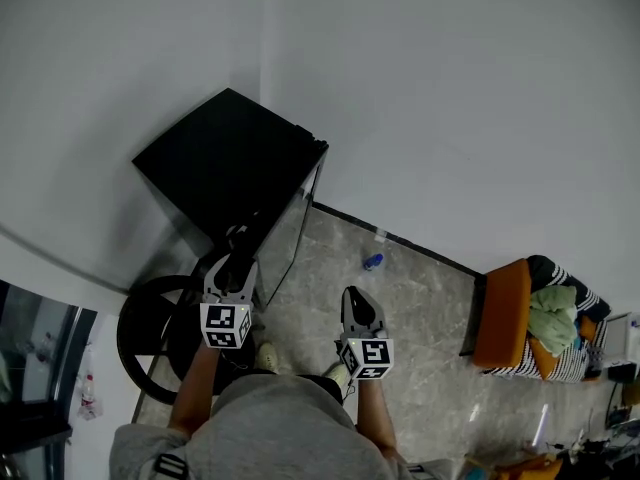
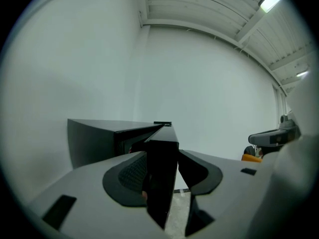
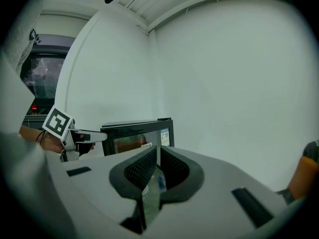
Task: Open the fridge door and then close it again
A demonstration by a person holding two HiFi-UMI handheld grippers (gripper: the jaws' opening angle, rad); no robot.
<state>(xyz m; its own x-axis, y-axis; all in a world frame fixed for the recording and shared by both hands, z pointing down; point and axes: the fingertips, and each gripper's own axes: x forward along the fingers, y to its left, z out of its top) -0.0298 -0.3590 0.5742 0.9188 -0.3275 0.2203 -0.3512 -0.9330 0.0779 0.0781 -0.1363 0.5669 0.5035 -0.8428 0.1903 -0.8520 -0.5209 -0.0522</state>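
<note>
A small black fridge [image 1: 225, 158] stands in the corner of the white walls. Its glass door [image 1: 290, 233] hangs ajar, swung out towards me. My left gripper [image 1: 238, 240] is at the door's free edge. In the left gripper view that black door edge [image 2: 162, 183] fills the gap between the jaws, and both pads lie against it. My right gripper [image 1: 358, 298] hovers over the floor to the right of the door, shut with nothing in it. The right gripper view shows the fridge front [image 3: 139, 133] and the left gripper [image 3: 97, 136] beside it.
A blue bottle [image 1: 372, 261] lies on the grey stone floor beyond the right gripper. An orange seat [image 1: 505, 313] piled with clothes stands at the right. A black ring-shaped object [image 1: 135, 328] sits on the floor left of me, below the fridge.
</note>
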